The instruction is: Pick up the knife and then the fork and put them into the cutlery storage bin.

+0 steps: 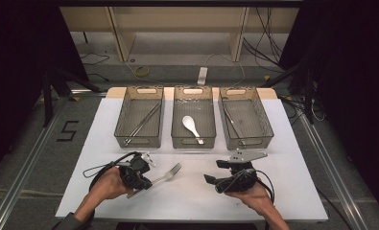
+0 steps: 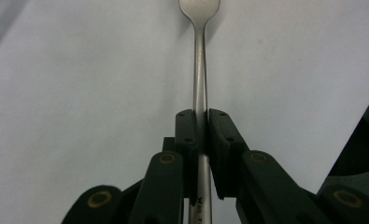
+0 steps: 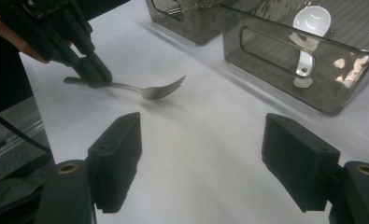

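Note:
A metal fork (image 1: pixel 170 173) lies low over the white table sheet (image 1: pixel 192 203), tines pointing toward the bins. My left gripper (image 1: pixel 146 182) is shut on its handle. In the left gripper view the pads (image 2: pixel 187 128) press the handle from both sides, and the fork (image 2: pixel 199 70) runs straight ahead. In the right gripper view the fork (image 3: pixel 149 89) and the left gripper (image 3: pixel 94 74) lie off to the upper left. My right gripper (image 1: pixel 215 171) rests to the fork's right, jaws facing left. Its jaws (image 3: pixel 203 140) stand wide open with nothing between them.
Three smoky clear bins stand in a row behind the grippers. The left bin (image 1: pixel 138 142) holds long thin metal utensils, the middle bin (image 1: pixel 193 143) a white spoon (image 1: pixel 193 127), the right bin (image 1: pixel 247 143) another thin metal utensil. The sheet's front edge is close to the hands.

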`<state>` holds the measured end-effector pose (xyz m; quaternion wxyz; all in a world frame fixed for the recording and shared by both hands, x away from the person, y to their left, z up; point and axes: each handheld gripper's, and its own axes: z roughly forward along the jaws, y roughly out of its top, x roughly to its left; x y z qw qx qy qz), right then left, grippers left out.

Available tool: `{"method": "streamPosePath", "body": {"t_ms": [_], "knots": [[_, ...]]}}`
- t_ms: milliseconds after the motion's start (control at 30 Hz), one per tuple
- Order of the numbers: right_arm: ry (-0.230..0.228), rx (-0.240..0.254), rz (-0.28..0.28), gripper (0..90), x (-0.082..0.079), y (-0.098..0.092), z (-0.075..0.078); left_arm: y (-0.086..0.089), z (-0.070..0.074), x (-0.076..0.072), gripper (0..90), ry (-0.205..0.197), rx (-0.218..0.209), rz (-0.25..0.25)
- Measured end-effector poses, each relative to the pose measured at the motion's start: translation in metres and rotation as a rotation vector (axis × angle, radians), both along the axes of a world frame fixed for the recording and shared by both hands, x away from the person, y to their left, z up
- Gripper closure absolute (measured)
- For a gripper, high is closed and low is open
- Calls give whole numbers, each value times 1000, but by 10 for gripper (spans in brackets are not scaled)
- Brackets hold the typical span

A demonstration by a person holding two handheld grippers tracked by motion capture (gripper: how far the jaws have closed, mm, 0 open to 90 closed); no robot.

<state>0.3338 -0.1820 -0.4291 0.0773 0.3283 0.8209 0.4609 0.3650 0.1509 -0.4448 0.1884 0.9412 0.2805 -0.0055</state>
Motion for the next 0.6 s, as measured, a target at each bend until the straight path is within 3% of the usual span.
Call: {"method": "streamPosePath", "body": {"t_ms": [167,400,500,600], "knots": [[-3,6,14,297,-1,4,1,-1,9,-2,822,1,-48,6],[-45,13,73,296,-7,19,5,-12,10,1,822,32,-65,-29],[-64,-3,114,294,-10,29,4,-17,9,3,822,46,-68,-39],[-89,-51,150,294,-13,40,2,-26,11,4,822,61,-71,-65]]}}
